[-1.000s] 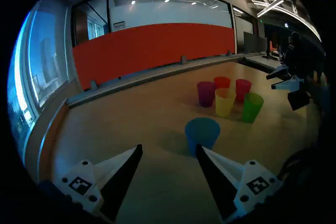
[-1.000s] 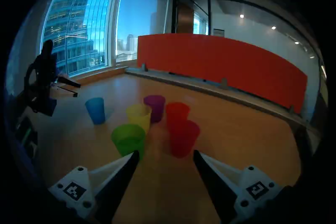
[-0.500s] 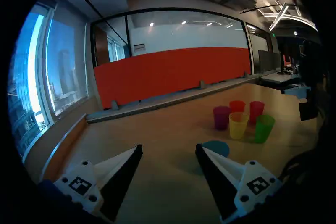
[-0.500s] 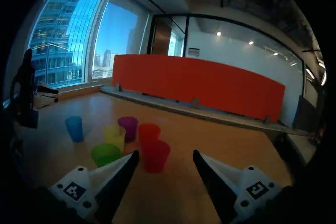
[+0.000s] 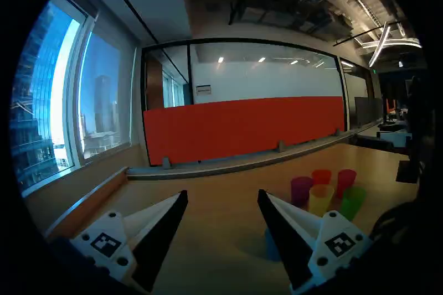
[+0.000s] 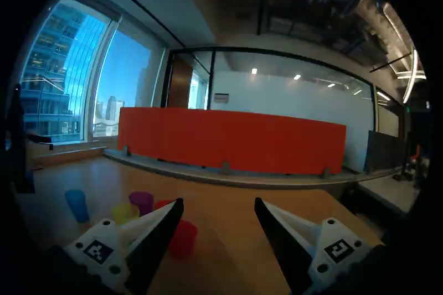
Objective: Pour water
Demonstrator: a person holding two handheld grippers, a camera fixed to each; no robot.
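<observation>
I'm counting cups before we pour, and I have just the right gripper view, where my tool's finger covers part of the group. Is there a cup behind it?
Observer: Yes. The left gripper view shows a green cup beside the yellow cup, farthest right of the cups there.
Operator: And how near is the blue cup to the left tool?
Observer: The blue cup sits just beyond the left tool, partly hidden by the finger on the right of that view, nearer than the other cups.
Operator: Is that tool holding anything?
Observer: No, its fingers are apart, with bare table between them.
</observation>
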